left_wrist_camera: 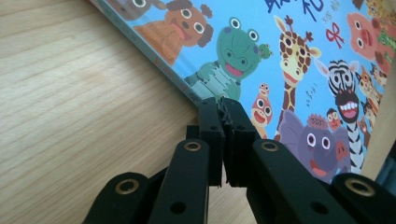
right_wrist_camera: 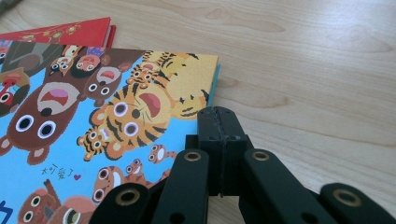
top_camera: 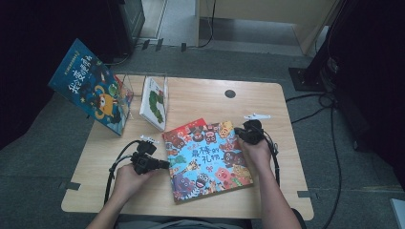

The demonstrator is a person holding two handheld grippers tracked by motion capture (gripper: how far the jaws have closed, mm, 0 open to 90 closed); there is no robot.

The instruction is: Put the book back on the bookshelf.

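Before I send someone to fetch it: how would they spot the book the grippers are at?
On the wooden table, it lies flat at the near middle, between the left gripper and right gripper. Unlike the books propped behind, this picture book has a blue cover crowded with cartoon animals.

Bare table (top_camera: pixel 286 143) right of the animal book (top_camera: pixel 207 160); clear stand (top_camera: pixel 143 83) and leaning books (top_camera: pixel 90 86) back-left.

A pale wooden bench (top_camera: pixel 191 100) with rounded corners stands on grey carpet. At its far left, a dark blue picture book (top_camera: pixel 90 86) leans tilted against a clear acrylic stand (top_camera: pixel 125 83). Just beside it stands a white book with a green caterpillar (top_camera: pixel 154 102).
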